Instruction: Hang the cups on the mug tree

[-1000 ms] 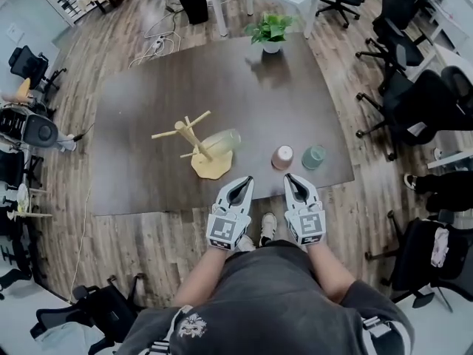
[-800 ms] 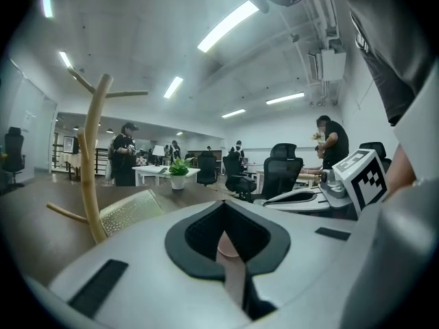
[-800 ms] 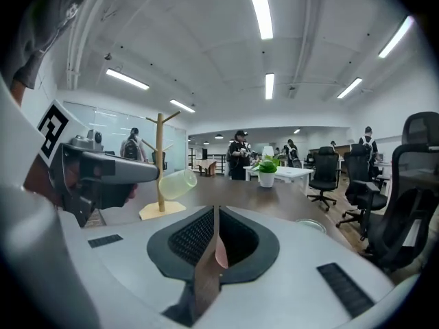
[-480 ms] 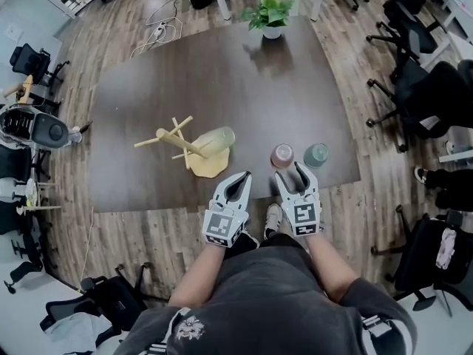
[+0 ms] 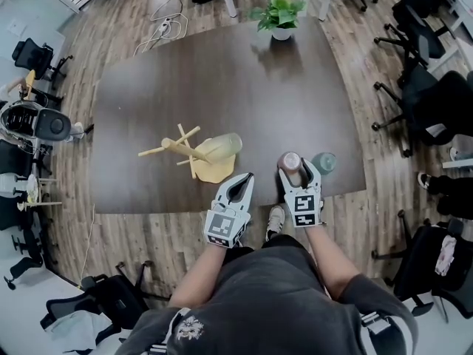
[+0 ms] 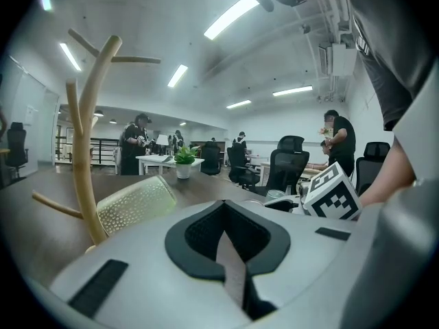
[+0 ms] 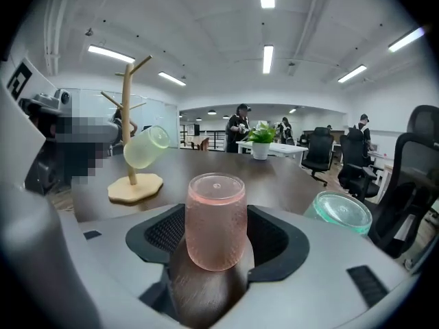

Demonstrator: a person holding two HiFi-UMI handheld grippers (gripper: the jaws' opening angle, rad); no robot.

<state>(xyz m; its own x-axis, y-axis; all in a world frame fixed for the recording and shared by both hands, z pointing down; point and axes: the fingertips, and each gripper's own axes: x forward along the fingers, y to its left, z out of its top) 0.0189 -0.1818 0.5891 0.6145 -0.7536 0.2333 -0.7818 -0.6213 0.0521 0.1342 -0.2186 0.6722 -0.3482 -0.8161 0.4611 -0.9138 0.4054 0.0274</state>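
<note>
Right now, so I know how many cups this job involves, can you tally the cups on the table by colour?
Yellow-green cup: 1, hanging on the mug tree
Pink cup: 1
Teal cup: 1
Total: 3 cups

Left tongs point(image 5: 245, 178): held shut, jaws pressed together, nothing gripped; pointed forward, tipped slightly down. Right tongs point(image 5: 296, 171): held just beside left, reached a little farther forward, tipped down more steeply; jaws spread wide, just been opening; pink cup point(image 7: 215, 214) seen standing between them, not pressed by pads. Left forearm point(image 5: 198, 279) and right forearm point(image 5: 327, 261) stretched forward from torso.
</note>
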